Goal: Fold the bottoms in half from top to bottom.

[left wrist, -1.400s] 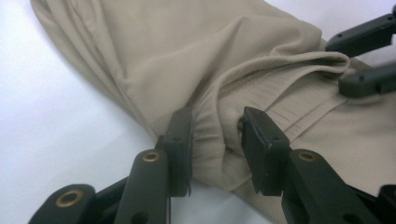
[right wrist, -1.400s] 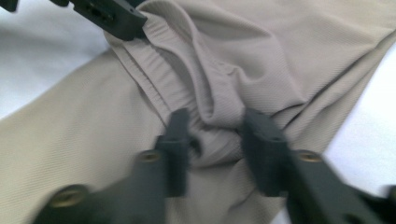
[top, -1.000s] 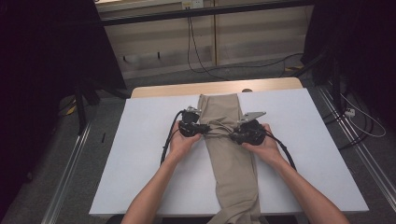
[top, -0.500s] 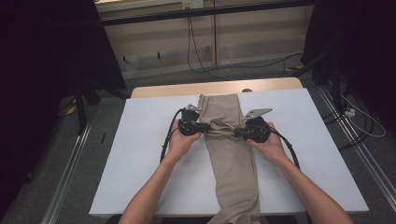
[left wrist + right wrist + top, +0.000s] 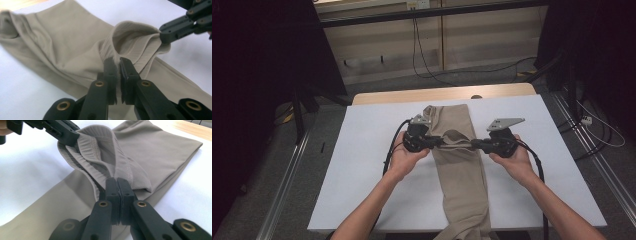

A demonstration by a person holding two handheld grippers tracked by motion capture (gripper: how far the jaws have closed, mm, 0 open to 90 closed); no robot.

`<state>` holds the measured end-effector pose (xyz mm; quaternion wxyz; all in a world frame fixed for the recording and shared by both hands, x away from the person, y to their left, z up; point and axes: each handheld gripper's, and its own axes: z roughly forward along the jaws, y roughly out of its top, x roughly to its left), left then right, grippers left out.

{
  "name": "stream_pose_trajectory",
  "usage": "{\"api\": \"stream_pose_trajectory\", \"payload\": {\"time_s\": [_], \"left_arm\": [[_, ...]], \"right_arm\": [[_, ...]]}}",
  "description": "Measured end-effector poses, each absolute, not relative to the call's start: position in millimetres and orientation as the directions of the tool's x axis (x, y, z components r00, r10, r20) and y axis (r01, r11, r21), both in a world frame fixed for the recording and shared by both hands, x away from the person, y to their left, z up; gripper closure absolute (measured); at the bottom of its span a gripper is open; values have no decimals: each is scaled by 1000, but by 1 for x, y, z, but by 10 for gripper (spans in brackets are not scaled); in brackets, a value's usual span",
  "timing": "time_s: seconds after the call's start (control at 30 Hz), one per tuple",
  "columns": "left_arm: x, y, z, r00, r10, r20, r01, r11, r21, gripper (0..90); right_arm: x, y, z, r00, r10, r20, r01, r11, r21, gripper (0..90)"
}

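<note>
long beige ribbed-cuff knit garment [image 5: 460,165] lying lengthwise on the white bench [image 5: 362,175], its cuff end lifted between the grippers. left gripper [image 5: 118,65] and right gripper [image 5: 117,185] each clamp opposite sides of the cuff rim. risk: the thin hem may slip out under outward tension, or the fold may collapse.

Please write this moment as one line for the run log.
left gripper: shut on trousers waistband | right gripper: shut on trousers waistband | trousers: lengthwise on white table, waistband raised between grippers
</note>
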<state>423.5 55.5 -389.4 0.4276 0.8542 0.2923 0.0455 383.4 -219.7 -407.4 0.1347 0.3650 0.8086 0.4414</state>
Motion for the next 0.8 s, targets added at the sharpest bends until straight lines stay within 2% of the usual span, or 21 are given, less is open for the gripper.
{"api": "stream_pose_trajectory", "payload": {"time_s": [0.43, 0.8], "left_arm": [[336, 58, -395, 903, 405, -146, 368, -548, 751, 848], [286, 66, -408, 917, 358, -175, 366, -583, 726, 847]], "right_arm": [[290, -229, -406, -756, 640, 140, 476, 389, 789, 890], [249, -221, -415, -796, 586, 153, 482, 459, 747, 889]]}}
